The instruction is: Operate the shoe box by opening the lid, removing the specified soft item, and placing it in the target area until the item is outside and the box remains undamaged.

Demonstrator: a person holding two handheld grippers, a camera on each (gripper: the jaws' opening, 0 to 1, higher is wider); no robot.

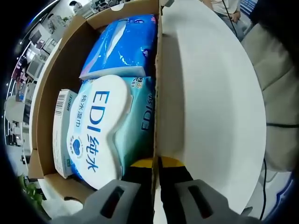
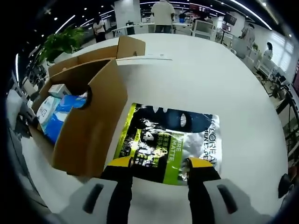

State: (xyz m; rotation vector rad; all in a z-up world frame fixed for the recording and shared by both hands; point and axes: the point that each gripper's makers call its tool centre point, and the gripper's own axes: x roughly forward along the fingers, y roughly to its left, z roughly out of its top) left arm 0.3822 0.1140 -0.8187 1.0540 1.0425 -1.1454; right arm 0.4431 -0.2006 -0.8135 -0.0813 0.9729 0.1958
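Left tongs (image 1: pixel 155 164) are pinching the near wall of the cardboard box (image 1: pixel 157 88), yellow tips pressed together on the edge, one jaw inside and one outside. Looking down into the box: a big wet-wipes pack (image 1: pixel 100 128) with blue lettering on a white lid sits near the tongs, a blue pack (image 1: pixel 124 46) lies beyond it at the far end, and a small white carton (image 1: pixel 63 128) with a barcode stands against the left wall. To the right of the box wall, the bare white desk (image 1: pixel 210 93). Over on the right gripper view, the right tongs (image 2: pixel 160 163) are spread wide and hold nothing, their tips at the near edge of a flat black, green and silver pouch (image 2: pixel 170 140), though whether they touch it is hard to say. That pouch lies flat on the desk just right of the box, already outside it. The box stands open, flaps up, the packs visible inside. People stand at the far end of the room.
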